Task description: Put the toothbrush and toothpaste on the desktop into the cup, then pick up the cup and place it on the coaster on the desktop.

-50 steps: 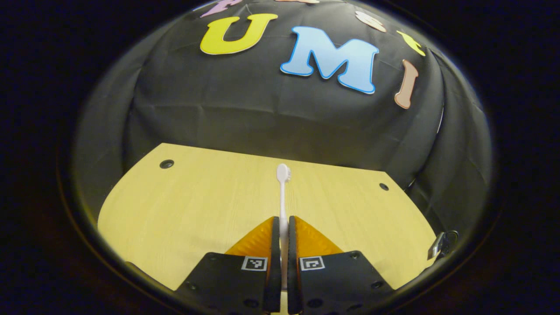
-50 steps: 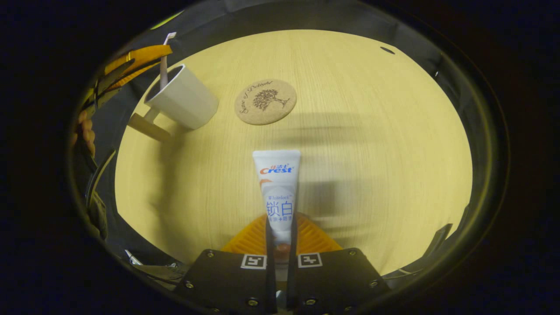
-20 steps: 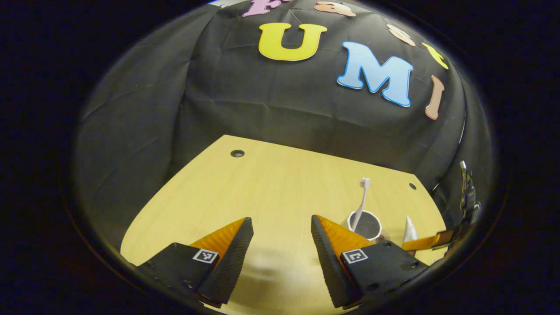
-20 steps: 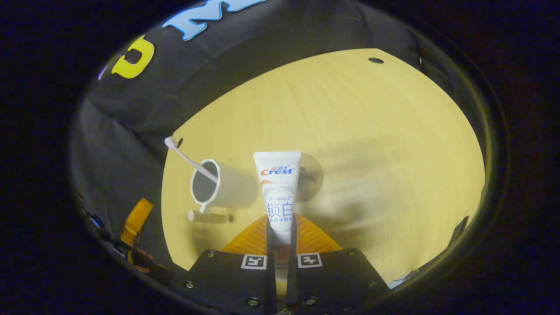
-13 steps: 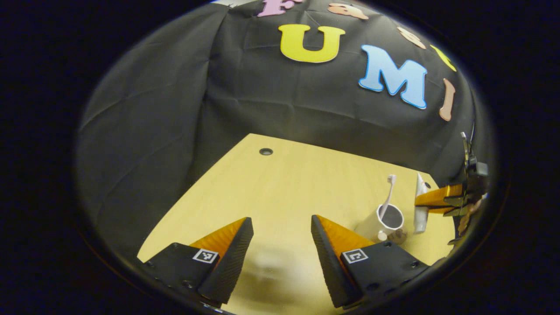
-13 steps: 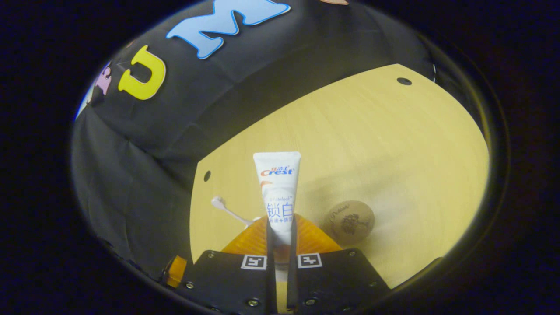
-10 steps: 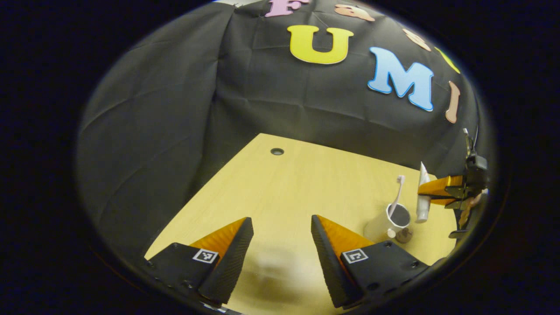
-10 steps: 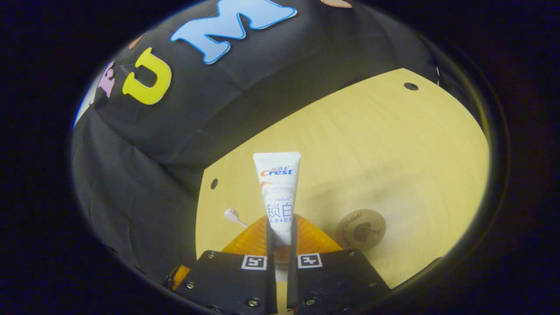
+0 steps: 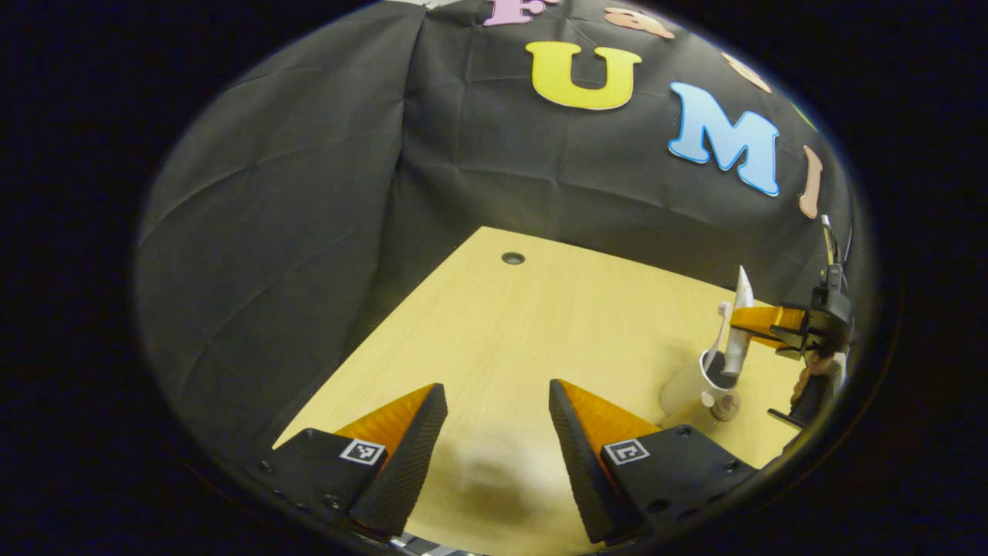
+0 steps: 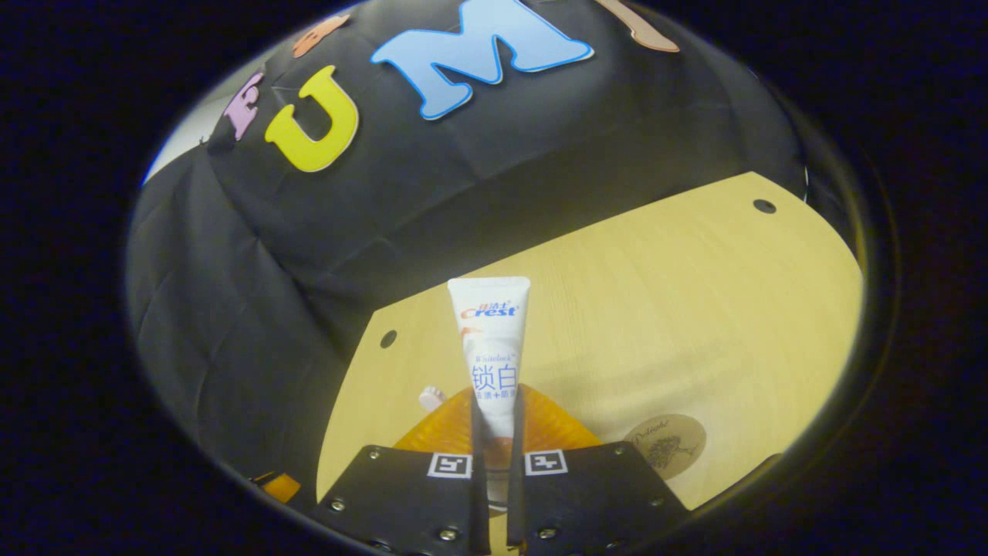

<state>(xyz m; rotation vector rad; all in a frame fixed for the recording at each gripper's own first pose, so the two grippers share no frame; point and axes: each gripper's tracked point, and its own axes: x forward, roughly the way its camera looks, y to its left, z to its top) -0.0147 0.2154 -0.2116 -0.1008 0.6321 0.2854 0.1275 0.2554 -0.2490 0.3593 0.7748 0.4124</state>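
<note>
Right gripper point(image 10: 494, 455) clamped on toothpaste point(image 10: 492, 351), held upright with its lower end at the mouth of the cup point(image 9: 695, 378), toothbrush point(image 9: 722, 324) already inside; left gripper point(image 9: 494, 432) open, empty; next: lower, release, then carry cup to coaster point(image 10: 665, 445).

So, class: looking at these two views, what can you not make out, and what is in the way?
- Cup base, left gripper view: cut by the left gripper finger.
- Toothpaste cap, right gripper view: hidden between the right gripper fingers.
- Toothbrush, right gripper view: just the head shows; the finger hides the rest.
- Coaster print: too small.
</note>
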